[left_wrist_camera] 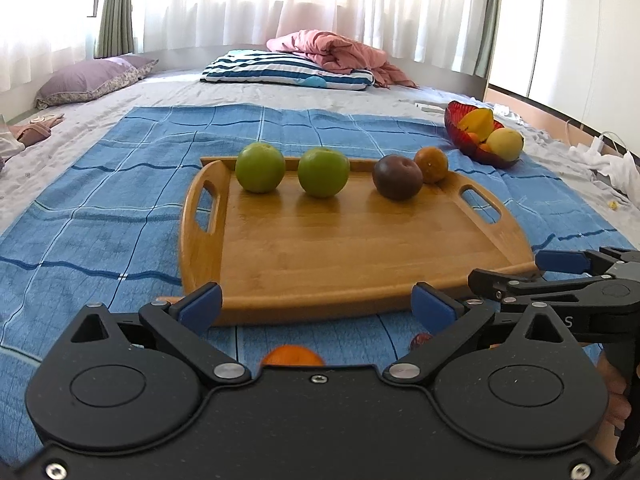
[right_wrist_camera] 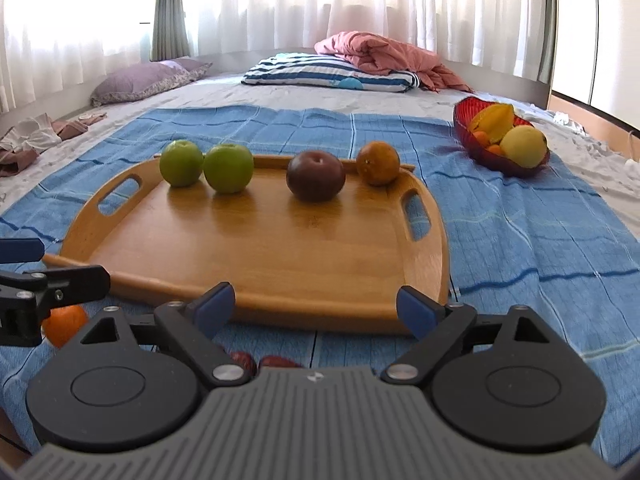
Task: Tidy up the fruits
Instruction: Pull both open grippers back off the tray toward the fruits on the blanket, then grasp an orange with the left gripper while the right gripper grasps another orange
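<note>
The left gripper (left_wrist_camera: 316,306) and the right gripper (right_wrist_camera: 316,308) both stand wide open with nothing between their blue pads, side by side at the near edge of the rectangular bamboo tray (left_wrist_camera: 320,248). Along the tray's far side sit two round green apples (left_wrist_camera: 260,168) (left_wrist_camera: 323,173), a dark brown-purple round fruit (left_wrist_camera: 397,178) and a small orange citrus (left_wrist_camera: 431,165). Another orange fruit (right_wrist_camera: 64,324) lies on the blue checked cloth (left_wrist_camera: 100,208) before the tray. A red glass bowl (right_wrist_camera: 476,148) of yellow fruit sits well apart at the far right.
</note>
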Demonstrator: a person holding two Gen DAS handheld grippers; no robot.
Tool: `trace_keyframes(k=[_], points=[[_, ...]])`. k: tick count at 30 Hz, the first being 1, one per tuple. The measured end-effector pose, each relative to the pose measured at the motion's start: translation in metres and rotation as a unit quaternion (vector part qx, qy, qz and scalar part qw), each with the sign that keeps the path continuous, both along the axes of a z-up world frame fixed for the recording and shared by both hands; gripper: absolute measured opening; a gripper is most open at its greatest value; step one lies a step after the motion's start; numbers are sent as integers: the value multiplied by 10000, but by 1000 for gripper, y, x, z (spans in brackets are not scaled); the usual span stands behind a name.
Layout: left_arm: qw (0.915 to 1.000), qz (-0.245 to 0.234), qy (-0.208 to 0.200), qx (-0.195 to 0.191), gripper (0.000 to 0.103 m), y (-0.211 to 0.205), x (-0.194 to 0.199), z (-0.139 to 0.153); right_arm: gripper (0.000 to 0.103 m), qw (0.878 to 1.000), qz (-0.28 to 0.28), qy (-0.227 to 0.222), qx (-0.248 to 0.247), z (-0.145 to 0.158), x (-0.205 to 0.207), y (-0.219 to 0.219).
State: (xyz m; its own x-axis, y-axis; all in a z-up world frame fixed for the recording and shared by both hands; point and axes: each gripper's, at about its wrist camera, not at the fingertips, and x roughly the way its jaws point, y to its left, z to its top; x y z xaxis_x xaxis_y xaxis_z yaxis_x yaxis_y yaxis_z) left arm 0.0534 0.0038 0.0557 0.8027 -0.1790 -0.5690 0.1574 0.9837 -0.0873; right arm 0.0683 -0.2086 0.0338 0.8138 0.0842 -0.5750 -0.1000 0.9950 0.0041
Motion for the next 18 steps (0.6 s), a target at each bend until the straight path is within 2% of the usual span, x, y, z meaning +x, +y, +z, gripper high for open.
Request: trace_keyframes(k=[18], points=[[9998,78,157,14,100,11,-25,-16,96,9999,-59,115,34,-8,-34,9]])
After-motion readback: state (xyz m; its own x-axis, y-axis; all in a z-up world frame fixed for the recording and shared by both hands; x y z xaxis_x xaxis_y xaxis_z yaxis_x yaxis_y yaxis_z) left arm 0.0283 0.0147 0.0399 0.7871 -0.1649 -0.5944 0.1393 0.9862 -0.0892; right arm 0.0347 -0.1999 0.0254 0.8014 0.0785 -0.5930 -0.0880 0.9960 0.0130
